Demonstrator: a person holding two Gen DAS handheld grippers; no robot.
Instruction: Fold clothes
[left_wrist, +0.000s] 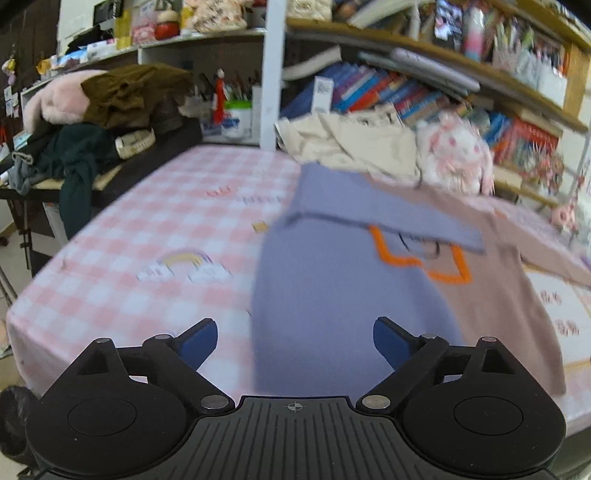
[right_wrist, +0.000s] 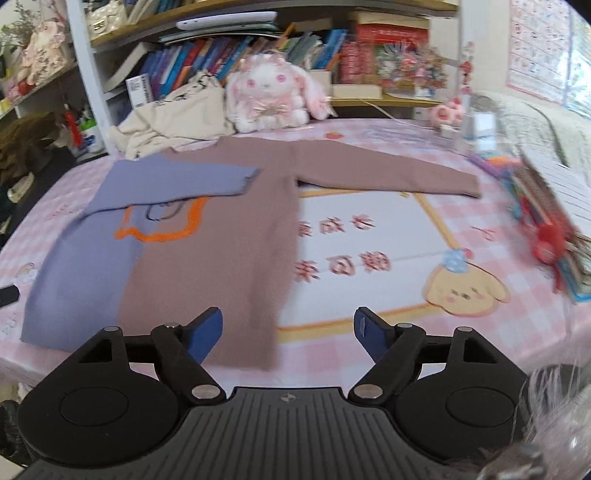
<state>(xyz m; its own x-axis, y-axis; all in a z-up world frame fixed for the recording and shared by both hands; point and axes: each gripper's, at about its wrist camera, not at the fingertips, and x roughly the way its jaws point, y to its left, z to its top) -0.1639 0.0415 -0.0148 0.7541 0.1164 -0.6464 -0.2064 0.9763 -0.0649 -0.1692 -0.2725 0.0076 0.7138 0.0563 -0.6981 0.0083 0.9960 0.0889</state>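
Note:
A two-tone sweater (right_wrist: 207, 236), lavender on its left half and mauve on its right, lies flat on the pink checked tablecloth (right_wrist: 369, 354). An orange outline shape sits on its chest. The lavender sleeve (right_wrist: 177, 181) is folded across the chest; the mauve sleeve (right_wrist: 388, 170) stretches out to the right. The same sweater (left_wrist: 351, 295) fills the middle of the left wrist view. My left gripper (left_wrist: 295, 345) hangs open above the lavender hem with nothing between its fingers. My right gripper (right_wrist: 288, 338) is open above the mauve hem, holding nothing.
A cream garment (right_wrist: 173, 118) and a pink plush rabbit (right_wrist: 269, 92) sit behind the sweater against bookshelves (right_wrist: 229, 48). A pile of dark clothes (left_wrist: 92, 122) lies on a side table at left. Colourful stationery (right_wrist: 535, 221) lies along the right edge.

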